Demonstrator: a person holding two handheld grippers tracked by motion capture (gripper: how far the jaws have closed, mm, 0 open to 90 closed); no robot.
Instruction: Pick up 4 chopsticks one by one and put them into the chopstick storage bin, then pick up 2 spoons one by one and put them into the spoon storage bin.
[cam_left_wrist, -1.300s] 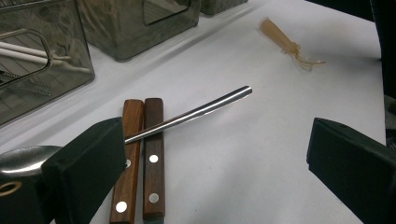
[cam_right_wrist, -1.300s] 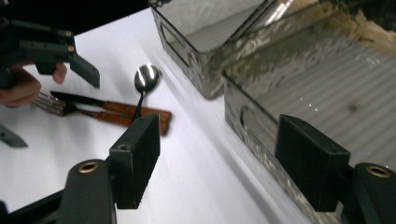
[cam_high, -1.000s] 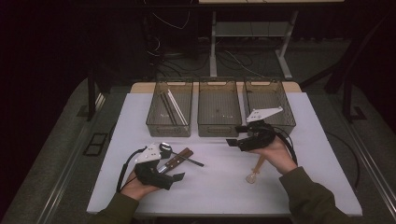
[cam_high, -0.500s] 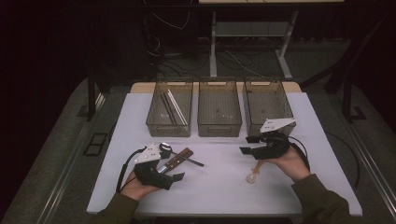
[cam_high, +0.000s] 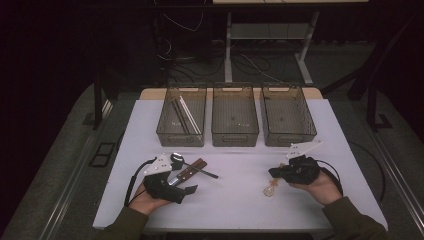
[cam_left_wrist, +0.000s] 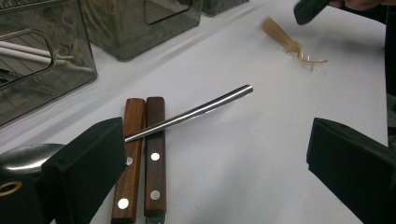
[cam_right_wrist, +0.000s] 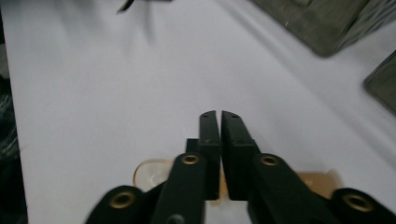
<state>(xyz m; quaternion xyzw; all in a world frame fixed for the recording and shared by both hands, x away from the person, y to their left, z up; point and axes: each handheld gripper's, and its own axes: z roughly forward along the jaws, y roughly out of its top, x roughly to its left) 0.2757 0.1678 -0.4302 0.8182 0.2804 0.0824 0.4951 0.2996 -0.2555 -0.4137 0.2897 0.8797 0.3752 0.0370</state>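
The right gripper (cam_right_wrist: 218, 116) has just clenched empty above the amber spoon (cam_high: 270, 189). The left gripper (cam_left_wrist: 219, 154) stands released over two wooden-handled knives (cam_left_wrist: 142, 154) on the table (cam_high: 235, 200).

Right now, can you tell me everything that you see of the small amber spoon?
The spoon is small, translucent amber and looks like plastic. It has a round bowl and a short flat handle. It lies flat on the white table, right of the middle, bowl toward the person. The right gripper is just over its handle, its jaws just closed. I cannot tell whether they pinch the handle or only hang above it.
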